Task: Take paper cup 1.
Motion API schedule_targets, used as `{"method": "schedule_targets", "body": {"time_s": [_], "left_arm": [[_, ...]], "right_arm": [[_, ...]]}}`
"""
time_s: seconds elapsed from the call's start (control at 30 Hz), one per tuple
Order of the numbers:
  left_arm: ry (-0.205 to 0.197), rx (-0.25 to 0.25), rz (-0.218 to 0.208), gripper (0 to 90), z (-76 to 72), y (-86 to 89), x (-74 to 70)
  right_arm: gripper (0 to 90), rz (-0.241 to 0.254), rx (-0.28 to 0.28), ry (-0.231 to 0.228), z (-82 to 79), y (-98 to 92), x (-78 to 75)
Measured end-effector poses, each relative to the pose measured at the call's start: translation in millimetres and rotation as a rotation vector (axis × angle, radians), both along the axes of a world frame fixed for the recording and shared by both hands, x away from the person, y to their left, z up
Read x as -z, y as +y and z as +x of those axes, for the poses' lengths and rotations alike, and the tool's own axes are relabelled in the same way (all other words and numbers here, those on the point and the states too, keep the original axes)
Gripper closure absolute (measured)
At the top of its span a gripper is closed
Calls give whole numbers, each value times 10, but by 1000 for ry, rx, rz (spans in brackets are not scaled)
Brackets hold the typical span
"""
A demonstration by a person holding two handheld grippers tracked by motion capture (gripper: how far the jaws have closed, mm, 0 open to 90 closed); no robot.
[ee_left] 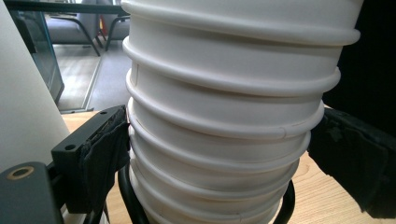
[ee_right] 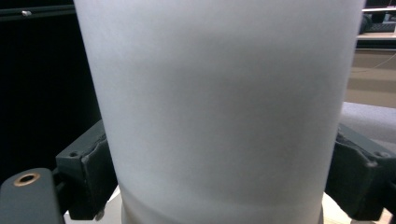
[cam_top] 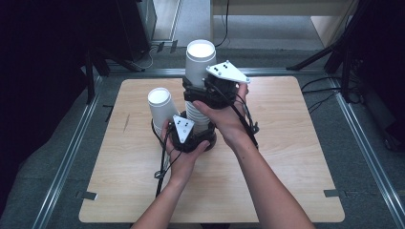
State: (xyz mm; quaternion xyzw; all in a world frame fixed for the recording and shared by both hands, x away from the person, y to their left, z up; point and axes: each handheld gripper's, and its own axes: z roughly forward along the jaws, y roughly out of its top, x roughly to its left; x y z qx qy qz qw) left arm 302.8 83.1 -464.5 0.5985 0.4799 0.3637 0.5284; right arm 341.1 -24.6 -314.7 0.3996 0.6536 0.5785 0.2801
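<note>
Forearms rise from the bottom edge of the high view to a tall stack of nested white paper cups [cam_top: 199, 86] at centre frame, on the pale wooden table [cam_top: 286, 181]. Low on the ribbed rims, the left gripper [cam_top: 184, 131] clamps the stack; higher, the right gripper [cam_top: 210, 90] grasps the smooth top cup [ee_right: 219, 107]. A separate inverted white cup [cam_top: 160, 107] stands just left. Pull the top cup straight up, anchoring the stack firmly, squeezing gently to avoid crushing.
</note>
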Motion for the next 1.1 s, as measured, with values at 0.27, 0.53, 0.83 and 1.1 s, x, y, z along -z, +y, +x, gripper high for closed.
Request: {"method": "schedule_targets", "body": {"time_s": [0.27, 0.53, 0.83, 1.1], "left_arm": [[2, 2, -2, 63, 0, 4, -2], [3, 1, -4, 64, -2, 2, -2], [2, 1, -7, 68, -4, 4, -1], [3, 3, -3, 69, -6, 8, -2]], "right_arm": [[111, 11, 9, -14, -15, 3, -51], [120, 1, 15, -39, -21, 10, -124], [144, -2, 41, -86, -36, 50, -209], [164, 1, 57, -109, -44, 67, -300]]}}
